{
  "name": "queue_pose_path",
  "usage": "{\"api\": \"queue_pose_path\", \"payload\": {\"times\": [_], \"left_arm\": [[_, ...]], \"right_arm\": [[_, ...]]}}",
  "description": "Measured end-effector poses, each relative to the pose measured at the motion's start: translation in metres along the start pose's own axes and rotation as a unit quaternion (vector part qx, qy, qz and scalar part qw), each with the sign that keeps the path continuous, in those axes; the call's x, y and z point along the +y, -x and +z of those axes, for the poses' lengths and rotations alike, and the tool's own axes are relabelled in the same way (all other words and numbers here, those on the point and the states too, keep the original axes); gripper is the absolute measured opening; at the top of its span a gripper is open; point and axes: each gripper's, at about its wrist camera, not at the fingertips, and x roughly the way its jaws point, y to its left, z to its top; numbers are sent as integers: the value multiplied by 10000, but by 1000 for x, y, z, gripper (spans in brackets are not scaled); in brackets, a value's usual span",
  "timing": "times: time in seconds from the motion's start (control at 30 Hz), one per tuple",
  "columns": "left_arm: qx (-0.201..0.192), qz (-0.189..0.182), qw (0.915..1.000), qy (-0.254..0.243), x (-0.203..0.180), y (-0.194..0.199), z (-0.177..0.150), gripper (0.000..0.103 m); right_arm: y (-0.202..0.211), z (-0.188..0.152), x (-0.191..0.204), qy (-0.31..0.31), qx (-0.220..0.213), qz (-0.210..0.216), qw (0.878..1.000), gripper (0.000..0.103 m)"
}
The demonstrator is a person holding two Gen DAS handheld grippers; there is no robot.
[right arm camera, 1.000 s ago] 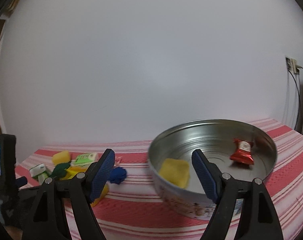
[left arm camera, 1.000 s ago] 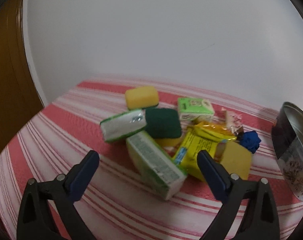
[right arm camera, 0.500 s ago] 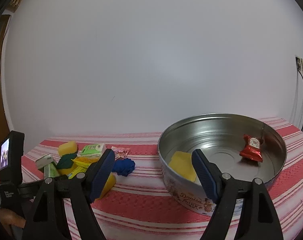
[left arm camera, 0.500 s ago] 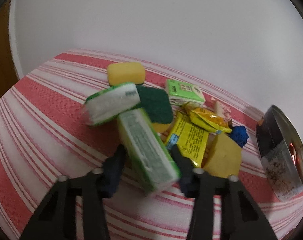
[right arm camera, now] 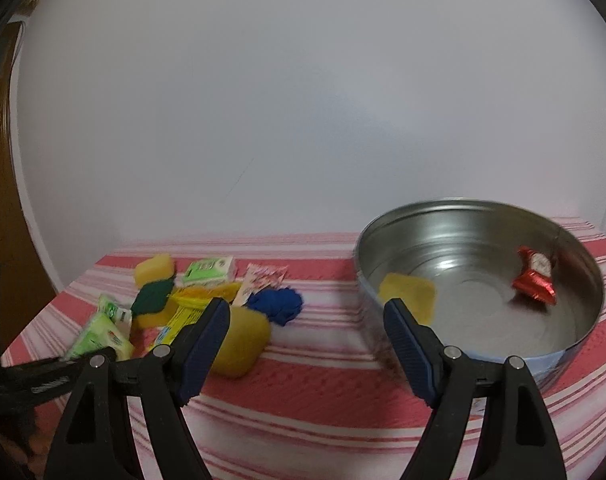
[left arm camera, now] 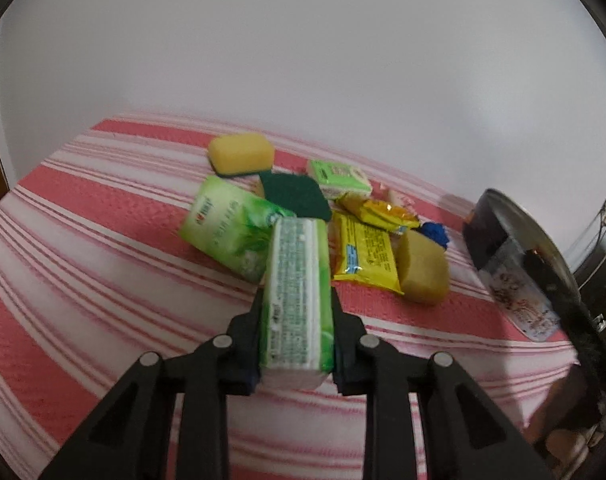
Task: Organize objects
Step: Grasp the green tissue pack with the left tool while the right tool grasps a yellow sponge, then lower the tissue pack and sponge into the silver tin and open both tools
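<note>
Pinching a green-and-white tissue pack (left arm camera: 297,300) by its long sides, the left gripper (left arm camera: 297,320) has its fingers (left arm camera: 251,320) pressed against the pack, which points lengthwise away from the camera with its printed face up. Just beyond the pack's far end, touching it, lies a second green tissue pack (left arm camera: 231,226), and behind that a dark green scouring pad (left arm camera: 295,196) and a yellow sponge (left arm camera: 241,154). Right of the held pack sit a yellow wrapper (left arm camera: 365,254), another yellow sponge (left arm camera: 423,266) leaning on it, a small yellow packet (left arm camera: 379,214), a blue cloth ball (left arm camera: 435,232) and a small green box (left arm camera: 339,176), all crowded together on the red-striped cloth of the desk (left arm camera: 83,280).

The right gripper (right arm camera: 307,344) hangs with its fingers (right arm camera: 207,340) spread wide, holding nothing. Right of the pile stands a round metal tin (right arm camera: 479,280), with a yellow sponge piece (right arm camera: 409,294) and a red sachet (right arm camera: 537,280) inside.
</note>
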Motion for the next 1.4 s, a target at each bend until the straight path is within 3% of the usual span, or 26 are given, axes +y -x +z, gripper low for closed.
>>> {"api": "queue_pose_path", "payload": {"times": [0.27,0.4,0.5,0.63,0.73,0.83,0.93,1.07,1.23,1.4], "left_arm": [[-583,228,9979,-165,6,25,21,25],[-537,172,9983,-160,5,17,29,25],[-524,195,9983,-185,3,11,31,25],[-527,222,9982,-187,5,8,35,25],[-516,279,9981,-214,4,4,37,25],[-483,338,9980,-227,1,0,36,25],[-445,388,9979,-275,-5,-6,35,25],[-445,399,9976,-338,-18,-10,34,25],[-584,321,9963,-536,-50,-12,37,25],[-664,100,9943,-827,-93,-17,38,25]], "right_arm": [[-37,-6,32,135,896,248,9956,81],[-54,-8,42,189,1202,230,9923,80],[-70,-9,47,127,1505,253,9882,72],[-97,-13,52,-11,2014,298,9790,70],[-102,-11,52,-52,2020,279,9790,69],[-101,-12,54,145,2053,271,9782,55],[-97,-12,50,140,2061,342,9778,51],[-76,-3,41,165,1745,360,9839,50],[-23,21,20,331,687,238,9968,50],[9,35,-7,533,-96,-202,9983,50]]}}
